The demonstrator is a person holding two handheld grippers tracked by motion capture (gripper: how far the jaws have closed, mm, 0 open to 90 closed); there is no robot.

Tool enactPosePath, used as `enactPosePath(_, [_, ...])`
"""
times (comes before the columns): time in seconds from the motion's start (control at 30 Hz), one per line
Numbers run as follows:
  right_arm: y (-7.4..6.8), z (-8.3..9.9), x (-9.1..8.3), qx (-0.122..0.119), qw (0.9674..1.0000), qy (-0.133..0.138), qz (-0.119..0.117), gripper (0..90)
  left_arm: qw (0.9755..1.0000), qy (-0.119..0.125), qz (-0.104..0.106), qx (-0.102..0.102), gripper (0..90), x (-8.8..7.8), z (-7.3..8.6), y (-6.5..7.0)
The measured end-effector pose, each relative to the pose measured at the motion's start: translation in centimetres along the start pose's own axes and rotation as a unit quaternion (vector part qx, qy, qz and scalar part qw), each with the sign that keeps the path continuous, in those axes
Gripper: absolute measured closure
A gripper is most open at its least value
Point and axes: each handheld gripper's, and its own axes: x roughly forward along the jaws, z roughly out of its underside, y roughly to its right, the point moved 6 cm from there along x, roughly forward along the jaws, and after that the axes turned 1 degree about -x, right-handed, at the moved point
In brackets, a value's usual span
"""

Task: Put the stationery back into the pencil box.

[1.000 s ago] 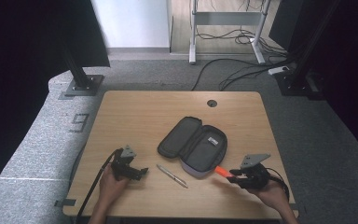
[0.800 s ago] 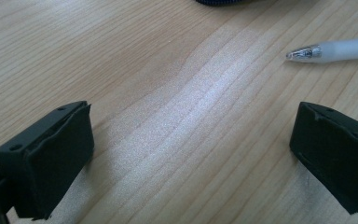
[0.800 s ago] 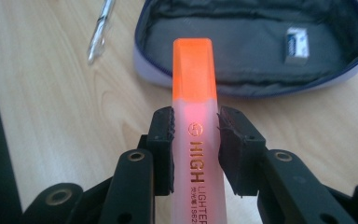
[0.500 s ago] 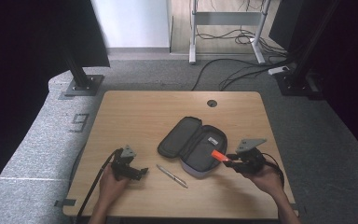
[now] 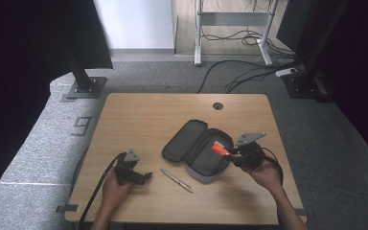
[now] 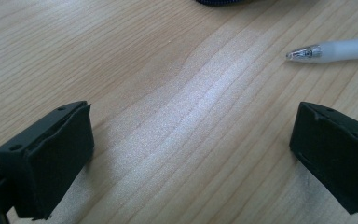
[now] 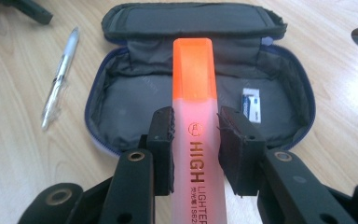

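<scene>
Two grippers worked over the wooden table (image 5: 139,115), where we saw an open dark pencil case (image 5: 196,148) lying near the middle. Our right gripper (image 5: 231,152) had its jaws closed on an orange highlighter (image 7: 196,121), which it held above the open case, its cap pointing toward the lid. Our left gripper (image 5: 146,176) rested on the table with jaws wide apart and nothing between them. A clear pen (image 5: 176,180) lay just beside it, and a small white eraser (image 7: 251,105) lay inside the case.
</scene>
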Motion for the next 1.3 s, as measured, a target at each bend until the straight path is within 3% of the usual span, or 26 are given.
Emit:
enactPosePath(0.6, [0.4,-2.4,4.5,-0.004,0.9999,-0.005,0.011,65.6,1.0000,0.000,0.001,0.000,0.0,0.0,0.0,0.0])
enactPosePath(0.97, [0.6,-1.6,7.6,-0.003,0.9998,-0.018,0.003,65.5,1.0000,0.000,0.001,0.000,0.0,0.0,0.0,0.0])
enactPosePath(1.3, [0.7,-0.8,9.0,0.008,0.9997,-0.023,-0.006,65.5,1.0000,0.000,0.000,0.000,0.0,0.0,0.0,0.0])
